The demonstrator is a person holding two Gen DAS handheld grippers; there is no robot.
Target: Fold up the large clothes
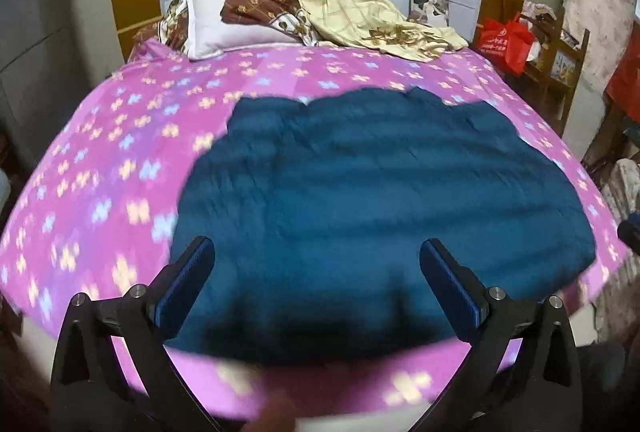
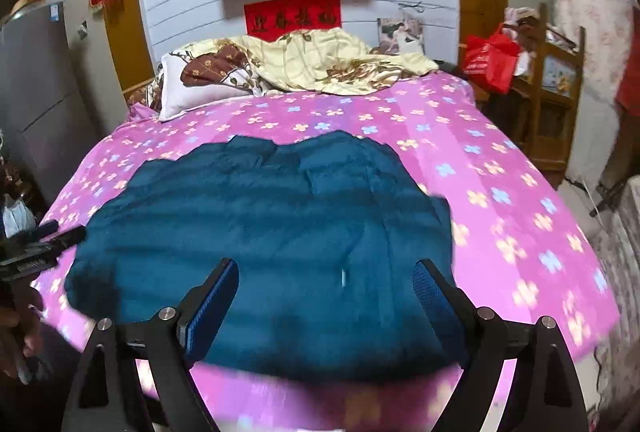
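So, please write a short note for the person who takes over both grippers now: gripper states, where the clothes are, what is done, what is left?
Left gripper: open, holding nothing, above the near edge of the blue garment.
Right gripper: open, holding nothing, above the same edge.
Garment: lies spread on the pink flowered bedsheet, near the foot of the bed.
Done: laid out fairly flat; whether a fold exists I cannot tell.
Left: fold it.

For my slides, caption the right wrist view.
Open right gripper above a dark teal fleece garment spread on a pink flowered bedsheet.
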